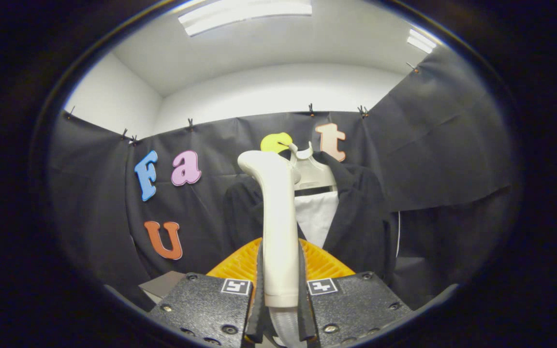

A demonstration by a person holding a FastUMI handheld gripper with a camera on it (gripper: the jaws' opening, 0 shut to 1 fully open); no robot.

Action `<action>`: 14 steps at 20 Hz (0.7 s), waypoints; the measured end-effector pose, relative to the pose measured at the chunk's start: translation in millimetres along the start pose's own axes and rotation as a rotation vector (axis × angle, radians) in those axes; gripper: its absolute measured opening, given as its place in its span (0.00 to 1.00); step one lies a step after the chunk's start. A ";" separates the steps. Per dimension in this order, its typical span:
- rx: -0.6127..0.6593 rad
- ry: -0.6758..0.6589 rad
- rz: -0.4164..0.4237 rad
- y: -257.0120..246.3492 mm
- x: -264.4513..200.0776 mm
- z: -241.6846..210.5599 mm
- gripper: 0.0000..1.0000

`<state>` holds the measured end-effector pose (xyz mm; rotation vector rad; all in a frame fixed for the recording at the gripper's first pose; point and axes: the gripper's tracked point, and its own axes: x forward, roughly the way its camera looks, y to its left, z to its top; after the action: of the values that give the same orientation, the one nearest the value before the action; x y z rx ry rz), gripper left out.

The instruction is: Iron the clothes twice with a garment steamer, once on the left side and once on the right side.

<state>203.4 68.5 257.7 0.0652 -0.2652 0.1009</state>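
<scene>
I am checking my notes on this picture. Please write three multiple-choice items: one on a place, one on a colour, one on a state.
1. Where is the steamer handle?
A. between the gripper fingers
B. on the floor
C. on a shelf

2. What colour is the jacket on the hanger?
A. red
B. black
C. green

3. How is the gripper?
A. wide open
B. shut on nothing
C. shut on the steamer handle

Answers:
1 A, the handle rises from between both fingers.
2 B, dark cloth over a white shirt.
3 C, both fingers press its sides.
</scene>
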 end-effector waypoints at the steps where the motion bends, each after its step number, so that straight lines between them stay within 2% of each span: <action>1: -0.006 0.010 0.000 -1.5 3.8 -3.2 0.29; 14: -0.042 0.081 -0.018 -7.2 26.6 -39.9 0.30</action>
<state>240.0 66.9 226.0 0.0214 -0.1856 0.0795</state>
